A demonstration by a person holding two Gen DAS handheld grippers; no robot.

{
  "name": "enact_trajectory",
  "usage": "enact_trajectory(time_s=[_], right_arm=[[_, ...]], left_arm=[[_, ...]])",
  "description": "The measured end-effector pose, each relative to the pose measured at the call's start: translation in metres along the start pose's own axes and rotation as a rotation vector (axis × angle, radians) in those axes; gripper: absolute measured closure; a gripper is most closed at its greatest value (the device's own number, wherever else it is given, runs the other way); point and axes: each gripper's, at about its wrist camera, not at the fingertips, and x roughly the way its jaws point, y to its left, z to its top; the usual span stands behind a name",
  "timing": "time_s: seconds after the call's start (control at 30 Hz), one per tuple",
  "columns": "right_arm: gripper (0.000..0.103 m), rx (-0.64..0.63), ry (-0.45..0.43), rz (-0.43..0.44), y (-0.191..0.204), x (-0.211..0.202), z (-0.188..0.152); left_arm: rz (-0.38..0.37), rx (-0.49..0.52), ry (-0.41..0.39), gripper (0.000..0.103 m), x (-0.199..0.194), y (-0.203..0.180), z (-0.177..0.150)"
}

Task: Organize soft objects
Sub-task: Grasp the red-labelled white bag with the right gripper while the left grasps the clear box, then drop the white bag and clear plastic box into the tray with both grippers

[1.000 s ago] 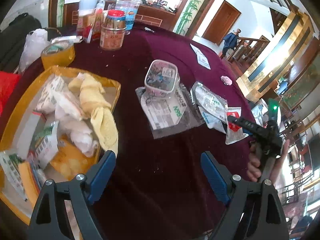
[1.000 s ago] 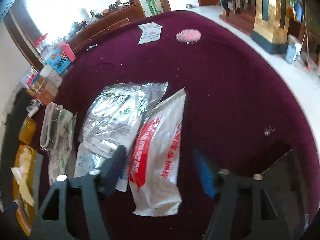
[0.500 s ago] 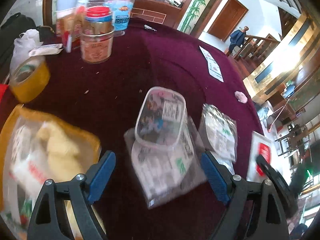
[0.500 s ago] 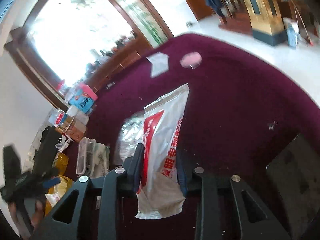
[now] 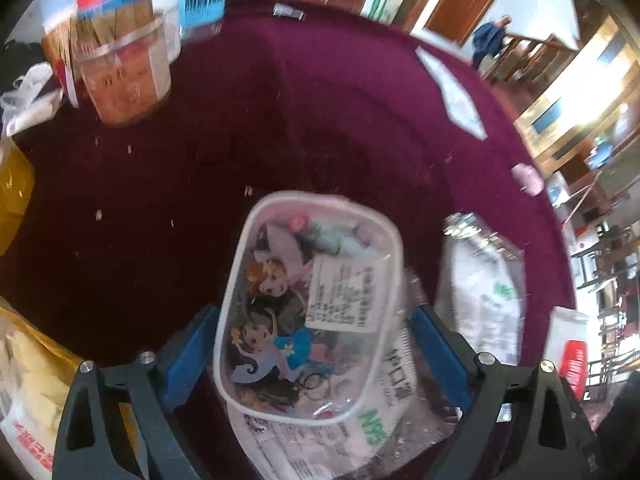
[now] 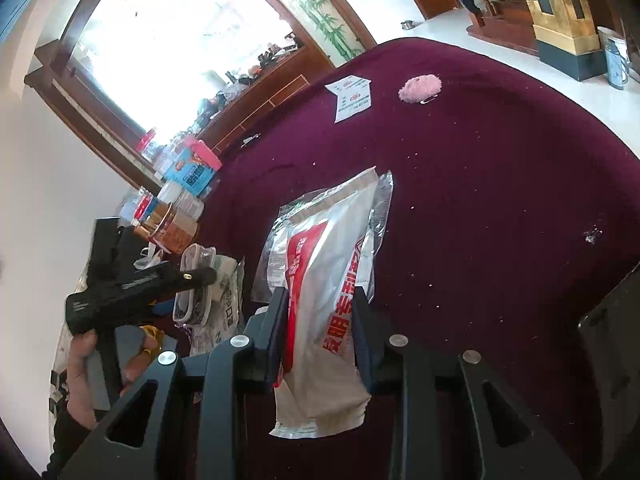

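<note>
The clear zip pouch, a soft rounded-rectangle case with a white piped edge and cartoon princess prints showing through its plastic, is lying between the blue pads of the left tool. The pads are standing spread wide, one on each side of the pouch; whether they are touching it cannot be told from the left wrist view. The pouch is resting on a flat transparent mask packet with green "N95" lettering, and a second crinkly, shiny packet is lying just beside them on the right. All of this is sitting on the table, which is wearing a dark maroon, velvety cloth speckled with crumbs.

In the right wrist view, the right tool is pinching a white plastic bag with red lettering; its fingers are pressed against the bag's two sides about midway along its length, and the bag's sealed lower end is hanging down below them. The bag is smooth and slightly puffed, overlapping a silvery packet behind it.

Farther off on the table, a fluffy pink puff is lying near a white printed leaflet. A clear plastic jar with a red lid is standing upright at the far left, and the yellow tray, holding crumpled wrappers, is sitting at the left edge.
</note>
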Motion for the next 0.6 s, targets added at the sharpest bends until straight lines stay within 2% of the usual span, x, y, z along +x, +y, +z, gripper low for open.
enact_trajectory(time_s=[0.03, 0.1, 0.23, 0.5, 0.6], right_arm=[[0.074, -0.007, 0.001, -0.001, 0.001, 0.0, -0.001], [0.074, -0.017, -0.007, 0.002, 0.003, -0.001, -0.002], [0.074, -0.033, -0.019, 0.012, 0.006, -0.002, -0.002], [0.074, -0.114, -0.023, 0.076, 0.02, -0.004, -0.006], [0.074, -0.14, -0.025, 0.131, 0.026, -0.007, -0.008]], left_arm=[[0.013, -0.004, 0.017, 0.016, 0.005, 0.0, 0.001], [0.029, -0.027, 0.045, 0.016, 0.011, 0.003, -0.002], [0.036, -0.071, 0.031, 0.017, -0.003, 0.014, -0.013], [-0.104, -0.085, -0.027, 0.017, -0.081, 0.023, -0.054], [-0.207, -0.112, -0.063, 0.017, -0.128, 0.037, -0.082]])
